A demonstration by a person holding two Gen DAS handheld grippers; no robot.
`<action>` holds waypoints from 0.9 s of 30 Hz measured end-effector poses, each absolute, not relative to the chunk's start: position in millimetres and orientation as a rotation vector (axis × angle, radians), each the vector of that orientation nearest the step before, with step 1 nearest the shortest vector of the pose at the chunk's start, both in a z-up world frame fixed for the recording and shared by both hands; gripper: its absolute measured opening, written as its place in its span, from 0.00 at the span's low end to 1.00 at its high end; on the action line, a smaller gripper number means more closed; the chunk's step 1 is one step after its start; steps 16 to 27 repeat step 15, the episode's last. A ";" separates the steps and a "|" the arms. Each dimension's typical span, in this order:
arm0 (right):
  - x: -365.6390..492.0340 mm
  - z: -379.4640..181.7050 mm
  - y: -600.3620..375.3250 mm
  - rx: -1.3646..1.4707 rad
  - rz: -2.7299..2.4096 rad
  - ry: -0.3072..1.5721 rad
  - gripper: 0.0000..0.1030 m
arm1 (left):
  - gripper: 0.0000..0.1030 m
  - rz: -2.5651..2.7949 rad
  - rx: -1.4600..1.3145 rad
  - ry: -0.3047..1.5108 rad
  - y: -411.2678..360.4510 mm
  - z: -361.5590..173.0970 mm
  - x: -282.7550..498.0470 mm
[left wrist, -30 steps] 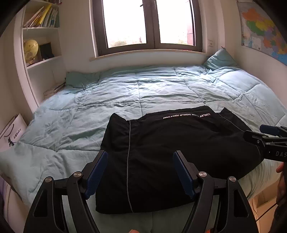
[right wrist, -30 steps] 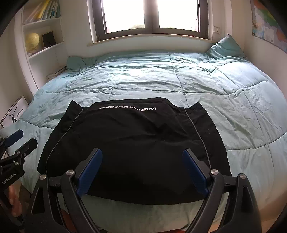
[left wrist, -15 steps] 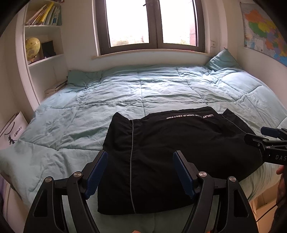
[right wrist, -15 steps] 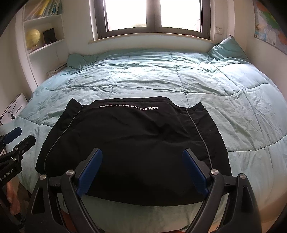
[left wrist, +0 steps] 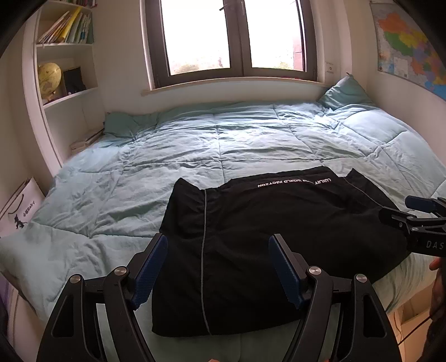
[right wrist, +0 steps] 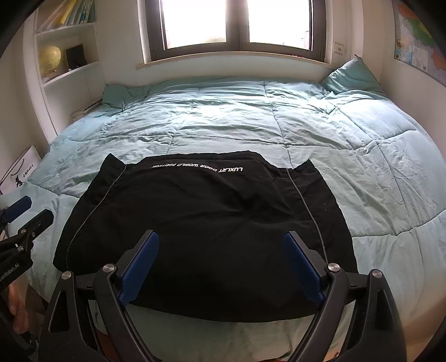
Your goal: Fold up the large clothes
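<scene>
A black garment [left wrist: 264, 239] with white lettering and thin grey piping lies flat, folded into a rough rectangle, on the near part of the bed; it also shows in the right wrist view [right wrist: 206, 220]. My left gripper [left wrist: 218, 267] is open and empty, held above the garment's near left part. My right gripper [right wrist: 221, 264] is open and empty above the garment's near edge. The right gripper also shows at the right edge of the left wrist view [left wrist: 404, 208]. The left gripper shows at the left edge of the right wrist view [right wrist: 28, 211].
The bed has a light teal quilt [right wrist: 251, 117], with a teal pillow [right wrist: 354, 75] in the far right corner. A window [right wrist: 237, 25] is behind the bed. Shelves with a globe [left wrist: 50, 75] stand on the left. A white paper bag [left wrist: 16, 208] leans by the bed's left side.
Both grippers have drawn back and risen slightly, so the garment sits lower in both views. The garment has not moved. Both grippers stay open.
</scene>
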State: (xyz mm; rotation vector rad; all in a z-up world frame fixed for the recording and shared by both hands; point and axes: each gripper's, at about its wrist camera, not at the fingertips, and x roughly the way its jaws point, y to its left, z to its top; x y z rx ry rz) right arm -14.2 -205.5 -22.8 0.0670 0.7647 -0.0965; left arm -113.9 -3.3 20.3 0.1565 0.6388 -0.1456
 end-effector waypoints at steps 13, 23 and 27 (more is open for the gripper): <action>-14.8 -25.6 -208.6 0.059 -0.090 0.766 0.89 | 0.74 -0.121 0.128 0.614 4.8 25.4 -116.6; -14.9 -26.5 -208.9 0.055 -0.090 0.768 0.89 | 0.74 -0.116 0.133 0.640 6.9 23.6 -112.8; -14.9 -26.5 -208.9 0.055 -0.090 0.768 0.89 | 0.74 -0.116 0.133 0.640 6.9 23.6 -112.8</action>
